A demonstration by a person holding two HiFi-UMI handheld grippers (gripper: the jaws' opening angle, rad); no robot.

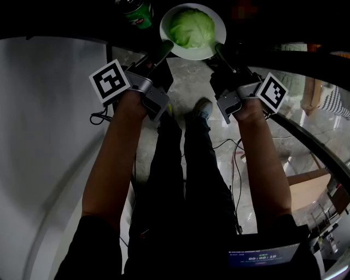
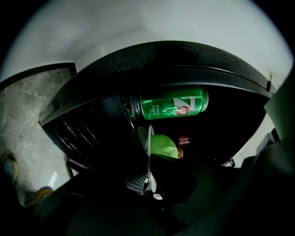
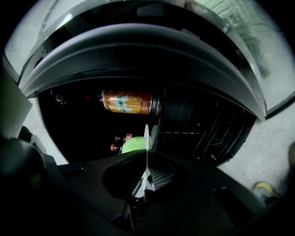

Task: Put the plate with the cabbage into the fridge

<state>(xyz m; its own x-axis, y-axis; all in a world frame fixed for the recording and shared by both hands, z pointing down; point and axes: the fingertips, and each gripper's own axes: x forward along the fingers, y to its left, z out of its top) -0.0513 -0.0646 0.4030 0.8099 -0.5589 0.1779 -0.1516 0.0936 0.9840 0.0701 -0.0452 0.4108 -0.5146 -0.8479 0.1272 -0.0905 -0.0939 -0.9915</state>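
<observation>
Inside the dark fridge (image 2: 175,55), a green soda can (image 1: 136,12) sits at the left. Near it, the left gripper (image 1: 165,52) clamps one rim of the white plate (image 1: 197,53), which carries the cabbage (image 1: 191,27) at the fridge's opening. The right gripper (image 1: 223,56) pinches the opposite rim.

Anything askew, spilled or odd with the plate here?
Nothing stands out. The plate looks level, clamped at opposite rims by the left gripper and right gripper; the cabbage sits centred, nothing spilled.
</observation>
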